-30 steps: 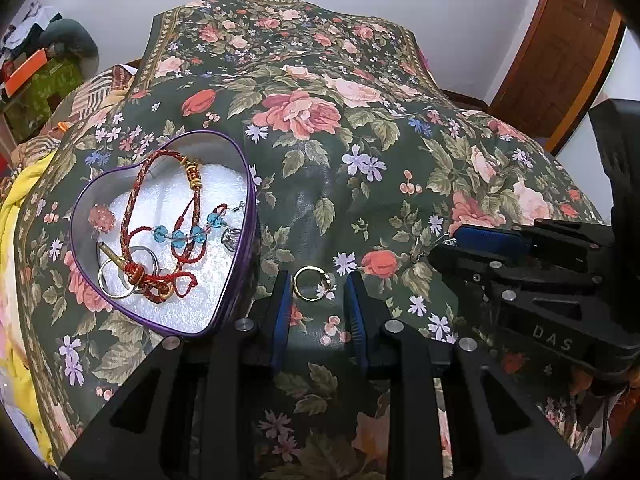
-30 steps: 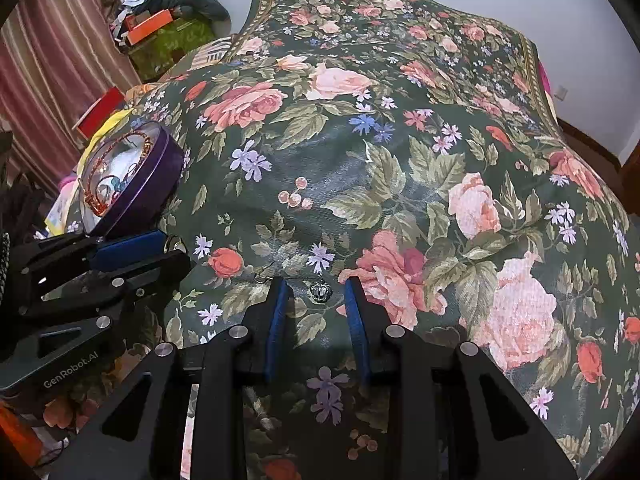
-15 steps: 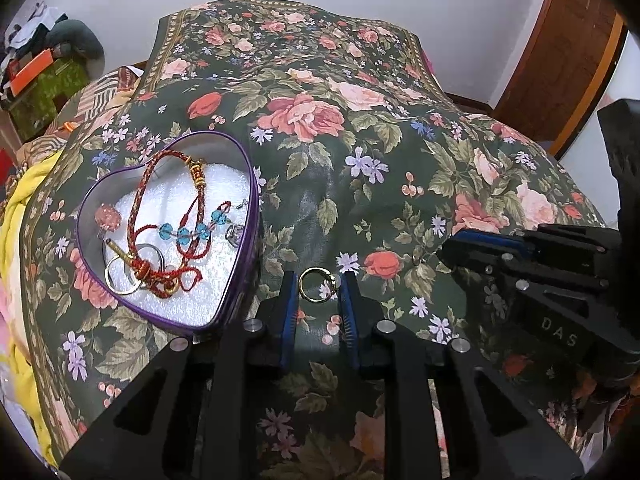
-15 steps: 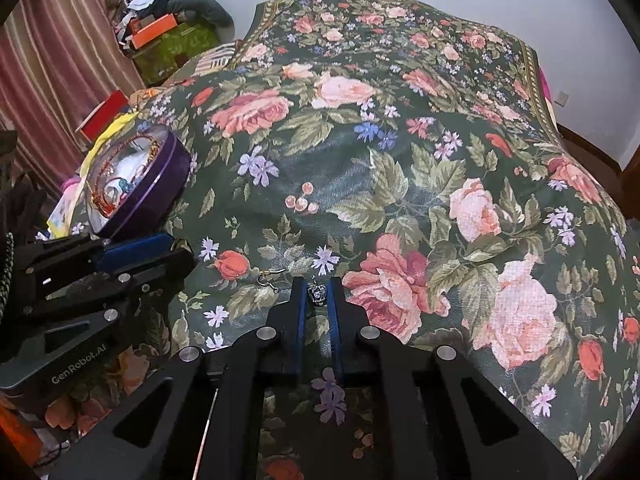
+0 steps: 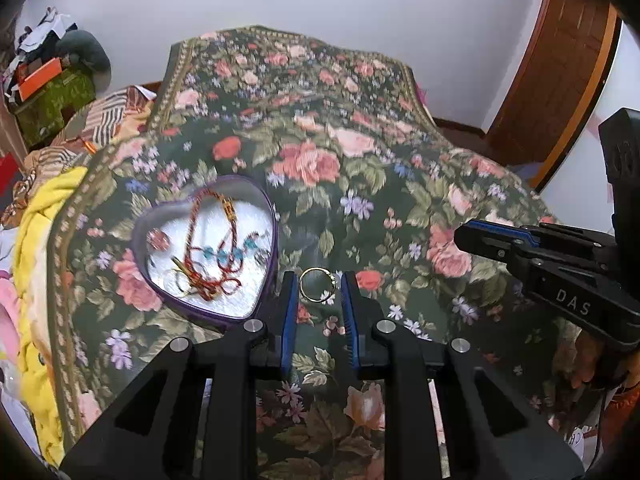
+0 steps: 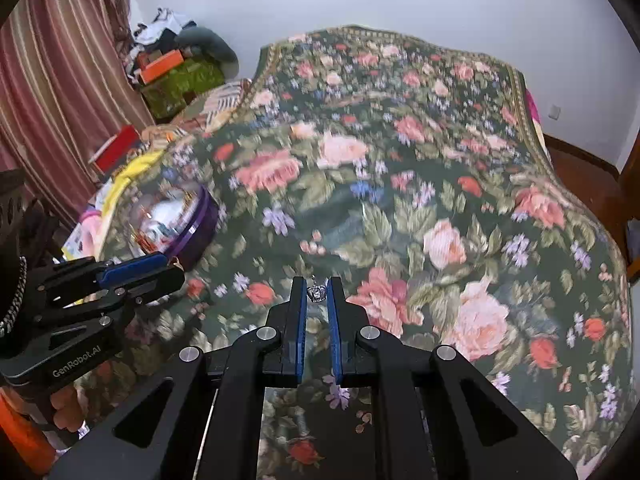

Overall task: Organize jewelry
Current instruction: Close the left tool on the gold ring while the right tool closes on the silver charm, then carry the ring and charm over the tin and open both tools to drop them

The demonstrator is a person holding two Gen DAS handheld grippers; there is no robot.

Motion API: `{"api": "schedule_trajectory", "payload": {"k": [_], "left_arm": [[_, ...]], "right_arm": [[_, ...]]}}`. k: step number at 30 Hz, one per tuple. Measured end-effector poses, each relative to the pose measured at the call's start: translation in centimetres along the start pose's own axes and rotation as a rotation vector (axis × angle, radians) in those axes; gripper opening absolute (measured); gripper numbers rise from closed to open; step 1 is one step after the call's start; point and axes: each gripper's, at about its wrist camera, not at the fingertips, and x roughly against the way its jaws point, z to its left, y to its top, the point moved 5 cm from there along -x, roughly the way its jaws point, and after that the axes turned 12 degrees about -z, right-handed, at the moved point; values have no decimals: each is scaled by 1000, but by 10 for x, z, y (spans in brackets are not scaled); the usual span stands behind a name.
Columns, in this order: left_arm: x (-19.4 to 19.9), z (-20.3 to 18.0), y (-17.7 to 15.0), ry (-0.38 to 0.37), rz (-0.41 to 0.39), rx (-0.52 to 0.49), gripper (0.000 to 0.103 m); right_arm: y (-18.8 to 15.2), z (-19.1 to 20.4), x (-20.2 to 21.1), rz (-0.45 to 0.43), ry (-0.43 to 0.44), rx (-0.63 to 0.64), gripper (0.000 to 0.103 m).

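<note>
A small gold ring (image 5: 317,285) is pinched between the blue pads of my left gripper (image 5: 318,278), lifted off the floral bedspread. My left gripper (image 6: 168,266) also shows at the left edge of the right wrist view. Just left of it sits a purple heart-shaped tin (image 5: 275,240) with white lining; it holds a red cord bracelet (image 5: 208,240) with blue beads and gold rings. My right gripper (image 6: 317,283) is shut on a tiny silver crown charm (image 6: 317,293), also off the cloth. The tin (image 6: 200,226) lies to its far left.
The floral bedspread (image 5: 360,168) covers a wide bed. Yellow and striped cloths (image 5: 44,208) hang at its left edge. Boxes and clothes (image 6: 172,68) pile by a curtain at the back left. A wooden door (image 5: 560,60) stands at the right.
Both grippers narrowed onto their pieces and rose from the cloth, tilting up so more wall shows. The ring and the crown charm came up with them.
</note>
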Motion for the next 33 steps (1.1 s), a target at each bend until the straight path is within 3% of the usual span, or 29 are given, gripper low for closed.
{"api": "schedule_trajectory", "payload": {"k": [17,33], "left_arm": [[60,27,43,65,-167,2,20],[67,81,46,141,-183,48,20]], "right_arm": [[49,43,27,-147,72,49,9],[61,100,1,-148,187,84,9]]}}
